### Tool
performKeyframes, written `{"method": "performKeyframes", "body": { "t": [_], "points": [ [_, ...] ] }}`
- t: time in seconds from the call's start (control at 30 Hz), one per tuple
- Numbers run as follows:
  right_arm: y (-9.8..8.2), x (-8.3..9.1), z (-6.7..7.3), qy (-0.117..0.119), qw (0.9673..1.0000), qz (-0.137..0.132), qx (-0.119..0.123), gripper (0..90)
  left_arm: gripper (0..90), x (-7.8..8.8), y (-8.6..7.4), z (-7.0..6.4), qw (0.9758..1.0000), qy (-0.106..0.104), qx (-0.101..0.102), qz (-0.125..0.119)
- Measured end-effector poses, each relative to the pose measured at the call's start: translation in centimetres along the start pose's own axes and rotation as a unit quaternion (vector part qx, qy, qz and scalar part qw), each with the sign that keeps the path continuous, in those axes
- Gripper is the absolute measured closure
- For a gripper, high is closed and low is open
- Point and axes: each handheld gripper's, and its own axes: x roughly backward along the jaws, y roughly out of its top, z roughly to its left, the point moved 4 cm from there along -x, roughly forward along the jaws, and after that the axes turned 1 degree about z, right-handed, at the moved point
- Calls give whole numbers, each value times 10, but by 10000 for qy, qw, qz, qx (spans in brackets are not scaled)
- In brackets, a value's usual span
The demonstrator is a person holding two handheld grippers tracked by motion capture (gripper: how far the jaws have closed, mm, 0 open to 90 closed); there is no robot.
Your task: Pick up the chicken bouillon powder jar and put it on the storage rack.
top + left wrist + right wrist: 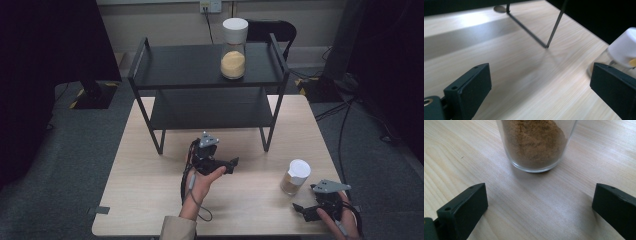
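One tall white-lidded glass jar of yellow powder (233, 48) already stands on the black metal shelf rack (165, 67), while the short white-lidded glass jar of brown powder (295, 177) waits ungrasped on the pale wooden counter (145, 195) before the wide-open right gripper (306, 209), the left gripper (231, 165) likewise spread and empty.

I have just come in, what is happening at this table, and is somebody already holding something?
A person sits at a wooden table with a two-jaw gripper in each hand. Nothing is held yet. The right gripper, jaws wide open, points at a small white-lidded jar of brown powder standing on the table just ahead of it. The left gripper, also open, hangs near the table's middle. A taller jar of yellowish powder stands on the top of a black shelf rack.
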Motion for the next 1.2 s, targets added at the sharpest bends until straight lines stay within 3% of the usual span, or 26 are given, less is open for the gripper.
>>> {"method": "performKeyframes", "body": {
  "t": [0.63,1.2],
  "points": [
    [0,0,0,0,10000,0,0,0,30,-19,-51,6,9974,504,76,502],
    [0,0,0,0,10000,2,-5,0,30,-16,-65,10,9938,847,-70,721]
  ]
}}
